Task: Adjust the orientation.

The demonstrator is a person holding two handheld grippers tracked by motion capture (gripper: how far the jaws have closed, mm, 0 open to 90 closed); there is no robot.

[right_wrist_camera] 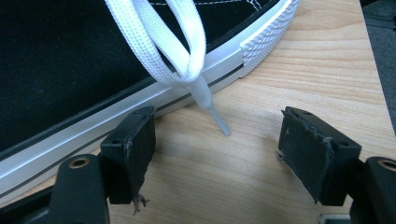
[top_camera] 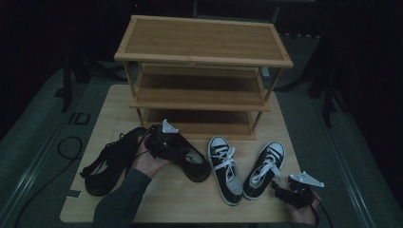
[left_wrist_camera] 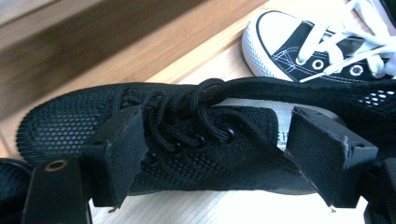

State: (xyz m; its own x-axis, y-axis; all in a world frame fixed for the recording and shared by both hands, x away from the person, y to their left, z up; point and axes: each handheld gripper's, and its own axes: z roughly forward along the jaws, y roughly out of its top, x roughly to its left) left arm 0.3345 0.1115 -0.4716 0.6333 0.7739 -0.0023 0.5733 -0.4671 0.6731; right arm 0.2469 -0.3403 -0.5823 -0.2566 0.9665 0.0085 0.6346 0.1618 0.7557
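Centrally, the left gripper straddles the laced top of a black mesh shoe, its jaws spread wide, pads beside the upper without pressing it. That shoe lies on the wooden table before the shoe rack. Rightward, the right gripper rests with jaws released beside a black-and-white sneaker, nothing between them but bare table.

Two black shoes, two sneakers, one rack.
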